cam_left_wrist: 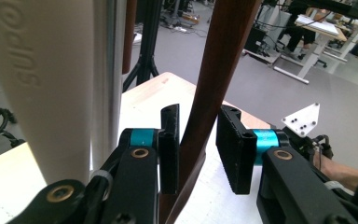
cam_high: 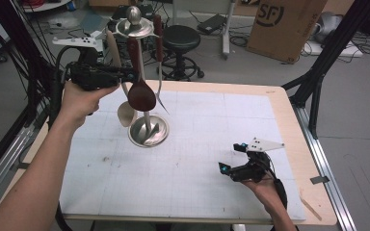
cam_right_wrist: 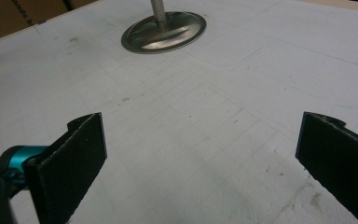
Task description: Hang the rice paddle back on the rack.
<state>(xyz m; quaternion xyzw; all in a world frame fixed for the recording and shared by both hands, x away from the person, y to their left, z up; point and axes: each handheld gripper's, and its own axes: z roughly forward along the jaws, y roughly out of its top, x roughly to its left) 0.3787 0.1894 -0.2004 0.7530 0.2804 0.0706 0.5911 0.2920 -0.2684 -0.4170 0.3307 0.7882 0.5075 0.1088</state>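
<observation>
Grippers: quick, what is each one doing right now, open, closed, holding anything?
Left gripper: jaws slightly apart around the dark wooden spoon handle, not clamped on it.
Right gripper: wide open, holding nothing, over the table.

From my left gripper view, the brown wooden handle point(cam_left_wrist: 214, 79) between the jaws runs off the top edge and drops out of sight behind the left gripper point(cam_left_wrist: 198, 149) below, so I see neither its hook nor its bowl. Whether either pad actually presses the wood I cannot tell. Just left of it, the white handle point(cam_left_wrist: 42, 84) is cut by the top and left edges, its raised lettering only partly readable. In my right gripper view, the stand's base point(cam_right_wrist: 165, 32) ahead of the jaws loses its post at the top edge.
</observation>
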